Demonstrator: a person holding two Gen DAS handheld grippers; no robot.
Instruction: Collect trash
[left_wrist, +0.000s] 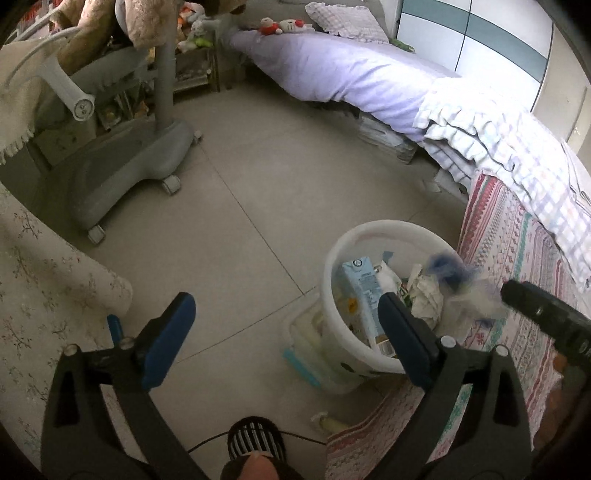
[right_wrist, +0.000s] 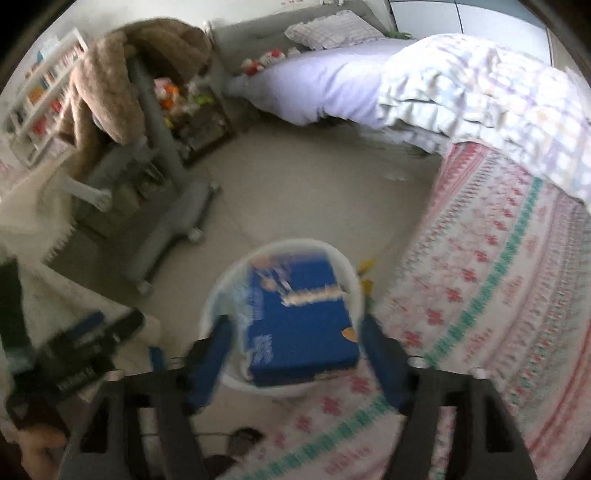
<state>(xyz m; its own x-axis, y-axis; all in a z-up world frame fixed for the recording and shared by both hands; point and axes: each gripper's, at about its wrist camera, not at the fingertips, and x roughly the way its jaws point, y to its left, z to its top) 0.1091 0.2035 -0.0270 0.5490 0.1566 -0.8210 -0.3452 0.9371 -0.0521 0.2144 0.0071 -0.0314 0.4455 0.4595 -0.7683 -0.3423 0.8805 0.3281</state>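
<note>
The left gripper (left_wrist: 284, 332) has its fingers wide apart with nothing between them, tilted down toward the floor (left_wrist: 258, 192). The right gripper (right_wrist: 295, 354) also stands wide, its fingers apart from a blue box (right_wrist: 303, 325) over the white bin (right_wrist: 218, 302). The bin, full of paper trash (left_wrist: 424, 295), stands just beside the bed (right_wrist: 498, 258); a grey chair (left_wrist: 129, 173) stands well apart.
</note>
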